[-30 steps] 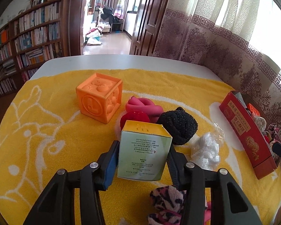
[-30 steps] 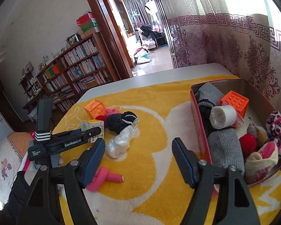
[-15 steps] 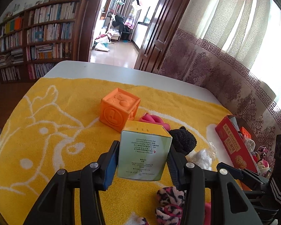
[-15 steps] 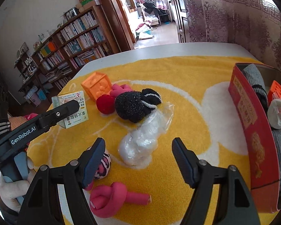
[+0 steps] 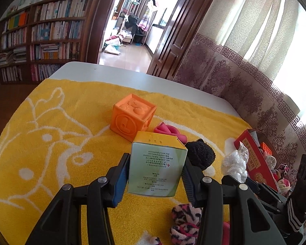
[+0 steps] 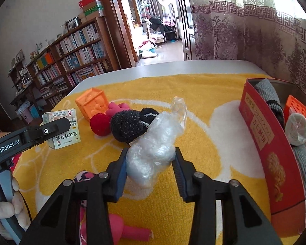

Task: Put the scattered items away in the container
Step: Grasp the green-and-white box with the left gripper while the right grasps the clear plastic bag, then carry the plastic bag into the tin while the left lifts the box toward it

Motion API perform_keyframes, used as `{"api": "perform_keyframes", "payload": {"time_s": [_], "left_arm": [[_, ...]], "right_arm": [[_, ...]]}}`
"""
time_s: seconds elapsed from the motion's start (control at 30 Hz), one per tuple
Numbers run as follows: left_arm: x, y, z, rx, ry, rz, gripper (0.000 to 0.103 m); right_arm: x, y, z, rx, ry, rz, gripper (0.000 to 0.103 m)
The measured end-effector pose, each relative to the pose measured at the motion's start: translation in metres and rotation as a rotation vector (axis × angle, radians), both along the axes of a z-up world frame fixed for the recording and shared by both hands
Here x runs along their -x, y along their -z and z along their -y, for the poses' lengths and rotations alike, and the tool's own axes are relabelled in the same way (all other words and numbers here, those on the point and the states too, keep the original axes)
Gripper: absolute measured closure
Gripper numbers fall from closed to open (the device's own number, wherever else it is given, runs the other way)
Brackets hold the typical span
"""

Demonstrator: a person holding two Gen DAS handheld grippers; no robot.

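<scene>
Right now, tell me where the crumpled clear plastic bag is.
In the right wrist view the clear plastic bag sits on the yellow towel between the right gripper's closing pads, just right of the black pom-pom.

I see a yellow towel (image 5: pixel 51 143) with white line drawings, an orange cube (image 5: pixel 132 116), a pale green box (image 5: pixel 156 169) topped orange, a black pompom (image 6: pixel 128 126), and a red container (image 6: pixel 271 149) with gold print.
</scene>
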State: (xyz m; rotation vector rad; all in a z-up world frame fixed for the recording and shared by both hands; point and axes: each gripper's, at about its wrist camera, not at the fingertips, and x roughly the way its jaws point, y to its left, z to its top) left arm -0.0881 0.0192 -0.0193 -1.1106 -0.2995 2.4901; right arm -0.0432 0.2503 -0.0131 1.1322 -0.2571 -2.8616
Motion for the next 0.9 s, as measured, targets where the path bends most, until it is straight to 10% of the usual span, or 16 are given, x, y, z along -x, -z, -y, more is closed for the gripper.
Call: {"api": "perform_keyframes", "payload": {"time_s": [0.9], "left_arm": [[-0.004, 0.006, -0.015, 0.025, 0.039, -0.002, 0.053]], "right_arm": [[-0.009, -0.006, -0.007, 0.025, 0.028, -0.047, 0.058]]}}
